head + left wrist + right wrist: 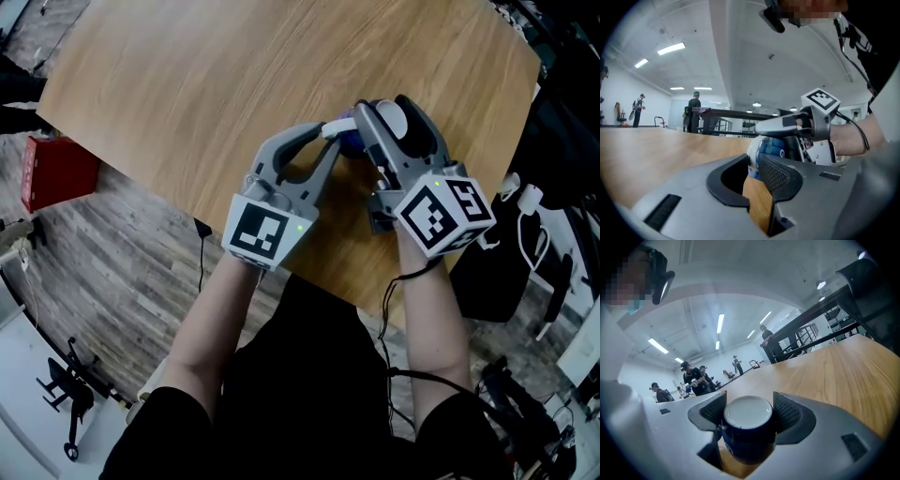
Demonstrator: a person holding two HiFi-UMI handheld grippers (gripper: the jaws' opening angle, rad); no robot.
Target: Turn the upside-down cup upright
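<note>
A dark blue cup (352,141) with a white base is held just above the wooden table (234,84), near its front edge. My right gripper (386,120) is shut on it: in the right gripper view both meshed pads press the cup's (749,437) sides, and the white base faces the camera. My left gripper (333,131) meets the cup from the left. In the left gripper view its jaws stand narrow, with the cup's (771,146) white edge between their tips, and the right gripper's finger (787,124) lies across the cup's top.
A red box (56,173) sits on the floor left of the table. Black bags and white cables (511,262) crowd the floor on the right. The table's near edge runs just under both grippers. Several people stand far off in the hall.
</note>
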